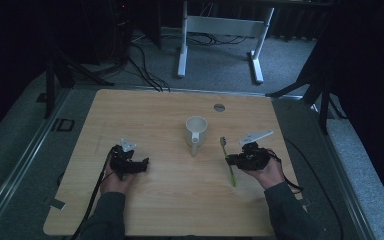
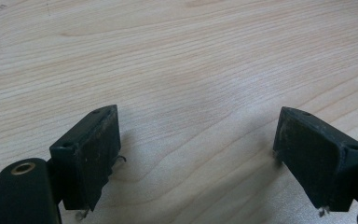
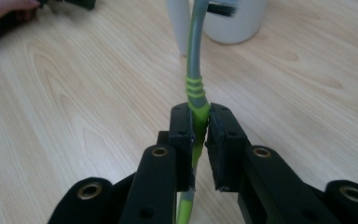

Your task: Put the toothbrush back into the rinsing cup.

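Wood-grain desk [image 1: 160, 200], high view: right tool [image 1: 230, 160] grips green toothbrush [image 1: 228, 162] beside white cup [image 1: 196, 131].
Left gripper view: left tool [image 2: 196, 154] spread wide, empty.
Right gripper view: pads [image 3: 223, 140] clamp handle.
Risk: narrow handle may pivot, missing cup.

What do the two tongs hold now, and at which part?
The right tongs hold a green toothbrush by the middle of its handle, jaws shut on it. The left tongs are open and hold nothing.

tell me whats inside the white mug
From the high view the white mug looks empty, a pale interior, though its bottom is dim. The toothbrush is outside it, clamped in the right gripper.
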